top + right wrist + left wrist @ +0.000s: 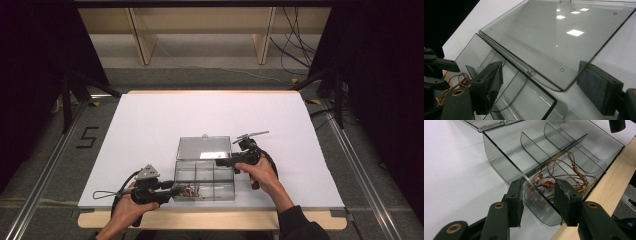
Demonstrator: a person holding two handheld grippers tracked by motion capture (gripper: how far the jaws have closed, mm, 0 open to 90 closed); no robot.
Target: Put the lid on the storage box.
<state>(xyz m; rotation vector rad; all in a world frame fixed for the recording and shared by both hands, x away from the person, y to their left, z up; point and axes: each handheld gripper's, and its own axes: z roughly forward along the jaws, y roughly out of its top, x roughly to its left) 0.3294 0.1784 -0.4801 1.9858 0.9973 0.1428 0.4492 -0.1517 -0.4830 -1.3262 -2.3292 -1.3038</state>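
We've got the clear box open w/ lid laid back; the cord necklace sits in its near-left compartment. Left gripper straddles that corner wall, jaws apart, holding nothing; right gripper is also spread, at the lid's hinge corner. Next, prob. we shut the lid, which needs a hold on the lid's edge.

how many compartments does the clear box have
6, in two rows of three inside the clear box. The near-left one holds a brown cord necklace with beads; the other five look empty. Glare on the plastic could hide something small.

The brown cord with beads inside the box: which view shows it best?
The left gripper view: the cord lies close, knots and beads distinct. In the high view it is a small tangle; in the right gripper view it shows partly at the edge.
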